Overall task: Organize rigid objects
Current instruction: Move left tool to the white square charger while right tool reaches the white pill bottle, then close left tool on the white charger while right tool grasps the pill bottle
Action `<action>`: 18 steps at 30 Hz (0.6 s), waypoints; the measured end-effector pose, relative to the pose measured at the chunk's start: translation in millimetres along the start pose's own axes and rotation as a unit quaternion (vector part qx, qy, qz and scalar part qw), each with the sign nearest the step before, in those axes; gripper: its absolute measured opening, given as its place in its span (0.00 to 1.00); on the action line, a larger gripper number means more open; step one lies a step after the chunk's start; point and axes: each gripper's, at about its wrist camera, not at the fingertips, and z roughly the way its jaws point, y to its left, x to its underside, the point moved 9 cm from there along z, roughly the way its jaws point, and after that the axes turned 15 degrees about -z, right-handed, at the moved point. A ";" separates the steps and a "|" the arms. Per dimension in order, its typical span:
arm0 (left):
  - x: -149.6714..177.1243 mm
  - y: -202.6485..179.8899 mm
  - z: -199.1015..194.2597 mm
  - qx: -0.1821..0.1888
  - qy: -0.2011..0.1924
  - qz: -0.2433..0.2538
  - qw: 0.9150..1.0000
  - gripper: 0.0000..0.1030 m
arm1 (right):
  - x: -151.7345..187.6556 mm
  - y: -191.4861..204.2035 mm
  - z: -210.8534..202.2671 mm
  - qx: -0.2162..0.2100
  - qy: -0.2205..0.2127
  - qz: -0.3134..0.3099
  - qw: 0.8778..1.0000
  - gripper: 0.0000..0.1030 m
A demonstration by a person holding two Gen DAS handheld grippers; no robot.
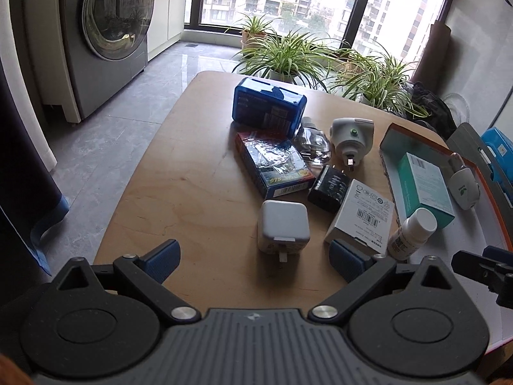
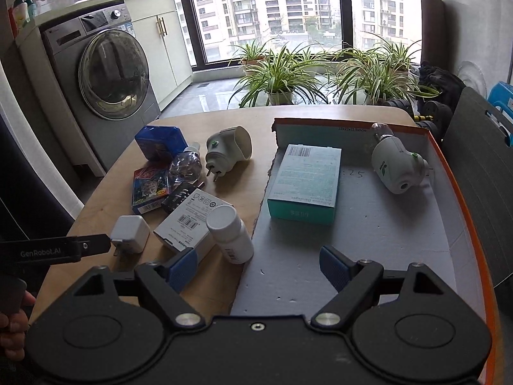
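My left gripper (image 1: 255, 261) is open low over the wooden table (image 1: 192, 176), with a white charger cube (image 1: 283, 227) just ahead between its fingers, untouched. Around the cube lie a white barcode box (image 1: 362, 215), a black adapter (image 1: 328, 187), a dark blue box (image 1: 274, 163), a clear bottle (image 1: 312, 144), a white plug-in device (image 1: 351, 138) and a blue case (image 1: 267, 104). My right gripper (image 2: 259, 268) is open and empty at the near left edge of the orange-rimmed tray (image 2: 368, 240). A white bottle (image 2: 229, 235) lies by its left finger. The tray holds a teal box (image 2: 304, 181) and a white plug-in unit (image 2: 397, 168).
A washing machine (image 2: 112, 73) stands left of the table, and potted plants (image 2: 282, 73) line the window behind it. A dark board (image 2: 474, 173) leans right of the tray, with a blue stool (image 2: 501, 96) behind. A hand (image 2: 12, 330) holds the left gripper's handle.
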 end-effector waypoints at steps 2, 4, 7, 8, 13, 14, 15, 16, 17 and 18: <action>2.4 -3.3 6.0 -0.001 0.000 0.011 1.000 0.99 | 1.9 1.0 1.7 -0.003 0.002 0.002 1.000 0.95; 2.7 -6.2 12.4 -0.004 -0.001 0.014 1.000 0.98 | 2.9 2.0 2.7 -0.005 0.003 0.002 1.000 0.95; 1.7 -9.6 20.3 -0.009 -0.011 0.017 1.000 0.91 | 2.9 2.3 3.8 -0.008 0.000 0.001 1.000 0.95; 1.5 -9.5 22.8 -0.013 -0.013 0.018 1.000 0.87 | 2.8 1.9 4.7 -0.008 0.000 0.002 1.000 0.95; 4.4 -8.1 34.3 -0.008 -0.004 0.006 1.000 0.58 | 2.2 2.6 10.9 -0.015 0.001 0.003 1.000 0.95; 4.3 -8.5 33.3 -0.009 -0.011 0.009 1.000 0.51 | 1.7 3.5 13.5 -0.019 0.001 0.001 1.000 0.95; 4.9 -9.4 32.8 -0.007 -0.014 0.013 1.000 0.47 | 1.1 4.3 16.5 -0.021 0.001 -0.001 1.000 0.95; 4.9 -9.2 31.9 -0.006 -0.018 0.013 1.000 0.43 | 0.5 5.1 19.8 -0.022 0.001 -0.003 1.000 0.95; 4.9 -9.2 31.2 -0.005 -0.019 0.012 1.000 0.42 | -0.3 5.9 23.4 -0.023 0.003 -0.005 1.000 0.94; 4.7 -8.4 30.2 -0.004 -0.019 0.010 1.000 0.42 | -1.6 6.7 28.0 -0.023 0.005 -0.007 1.000 0.92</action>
